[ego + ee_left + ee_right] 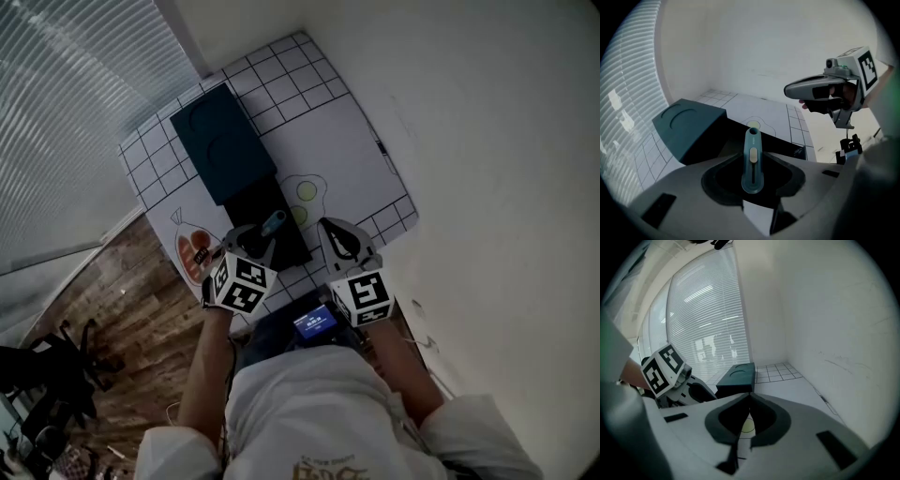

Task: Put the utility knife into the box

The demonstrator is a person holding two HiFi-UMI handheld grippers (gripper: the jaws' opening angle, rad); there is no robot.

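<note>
The utility knife (753, 154) was gripped lengthwise in the left claw (251, 242) and held just above the open box (274, 211), apparently for lowering in. The right claw (749, 420), closed and empty, was kept aside at the right.

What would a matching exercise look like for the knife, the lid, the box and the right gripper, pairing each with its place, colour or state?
Things:
1. knife
2. lid
3. box
4. right gripper

Places, colours or states:
A. jaws together, nothing between them
B. clamped in the left gripper, off the table
C. dark teal, at the far end of the box
D. black, nearer the person than the lid

Pairs: 1-B, 2-C, 3-D, 4-A
</note>
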